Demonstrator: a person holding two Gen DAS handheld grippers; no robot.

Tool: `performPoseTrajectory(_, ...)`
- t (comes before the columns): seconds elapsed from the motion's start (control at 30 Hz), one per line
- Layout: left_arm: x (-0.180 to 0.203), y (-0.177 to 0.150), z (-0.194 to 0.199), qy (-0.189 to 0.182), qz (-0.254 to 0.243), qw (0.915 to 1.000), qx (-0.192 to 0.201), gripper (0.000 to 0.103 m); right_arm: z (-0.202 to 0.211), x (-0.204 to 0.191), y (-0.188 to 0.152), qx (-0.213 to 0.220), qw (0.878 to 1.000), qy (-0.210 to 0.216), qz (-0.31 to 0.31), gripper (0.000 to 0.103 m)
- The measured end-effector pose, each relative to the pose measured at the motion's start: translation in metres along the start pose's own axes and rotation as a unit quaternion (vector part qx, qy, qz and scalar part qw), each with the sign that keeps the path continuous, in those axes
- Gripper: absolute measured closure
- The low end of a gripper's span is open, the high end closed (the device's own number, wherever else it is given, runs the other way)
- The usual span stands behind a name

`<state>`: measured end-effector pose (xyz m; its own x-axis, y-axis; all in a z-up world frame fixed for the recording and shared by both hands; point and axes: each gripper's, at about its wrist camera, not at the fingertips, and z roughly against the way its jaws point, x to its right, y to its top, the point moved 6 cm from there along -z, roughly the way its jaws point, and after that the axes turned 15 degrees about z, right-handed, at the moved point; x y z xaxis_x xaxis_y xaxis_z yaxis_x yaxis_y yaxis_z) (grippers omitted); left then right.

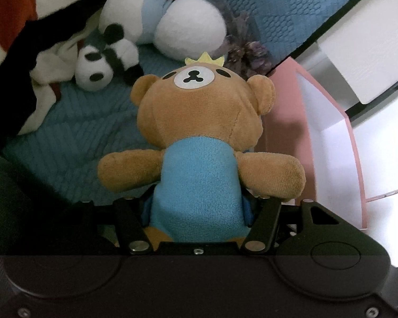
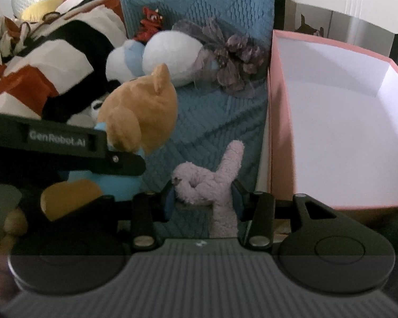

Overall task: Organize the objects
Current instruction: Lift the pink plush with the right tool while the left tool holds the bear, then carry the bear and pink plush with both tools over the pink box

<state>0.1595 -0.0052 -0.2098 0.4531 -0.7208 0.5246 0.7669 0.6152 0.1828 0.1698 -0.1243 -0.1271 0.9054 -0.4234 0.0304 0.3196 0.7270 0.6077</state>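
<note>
My left gripper (image 1: 196, 209) is shut on a brown bear plush (image 1: 199, 122) in a blue shirt, gripping its body and holding it over the blue bedspread (image 1: 74, 143). The bear also shows in the right wrist view (image 2: 143, 111), with the left gripper (image 2: 114, 156) beside it. My right gripper (image 2: 203, 198) is shut on a small pale pink fuzzy plush (image 2: 215, 177). An open pink box (image 2: 278, 122) with a white inside stands to the right of both; it also shows in the left wrist view (image 1: 286, 111).
On the bedspread lie a panda plush (image 1: 95, 69), a white and light blue plush (image 1: 177, 23), a purple artificial flower (image 2: 236, 58) and a small red toy (image 2: 151, 23). A patterned orange, black and white blanket (image 2: 39, 61) lies at left. White furniture (image 1: 371, 53) stands beyond the box.
</note>
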Motion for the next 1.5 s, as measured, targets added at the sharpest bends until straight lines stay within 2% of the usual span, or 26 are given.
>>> performPoseTrajectory(0.23, 0.028, 0.008, 0.022, 0.010, -0.022, 0.9996, 0.013, 0.045, 0.021, 0.013, 0.020, 0.000, 1.000, 0.015, 0.000, 0.057)
performPoseTrajectory(0.4, 0.053, 0.007, 0.043, -0.009, -0.029, 0.9993, 0.022, 0.045, 0.037, 0.024, 0.037, 0.015, 1.000, 0.025, 0.002, 0.057)
performPoseTrajectory(0.87, 0.118, 0.021, 0.091, -0.023, -0.045, 0.9963, 0.070, 0.045, 0.076, 0.068, 0.072, 0.059, 0.998, 0.026, -0.011, 0.057)
performPoseTrajectory(1.3, 0.202, 0.034, 0.110, -0.056, -0.063, 0.9909, 0.105, 0.045, 0.113, 0.105, 0.111, 0.106, 0.994, 0.021, 0.004, 0.057)
performPoseTrajectory(1.5, 0.233, 0.033, 0.102, -0.064, -0.077, 0.9891, 0.107, 0.045, 0.120, 0.129, 0.115, 0.117, 0.993, 0.006, 0.001, 0.057)
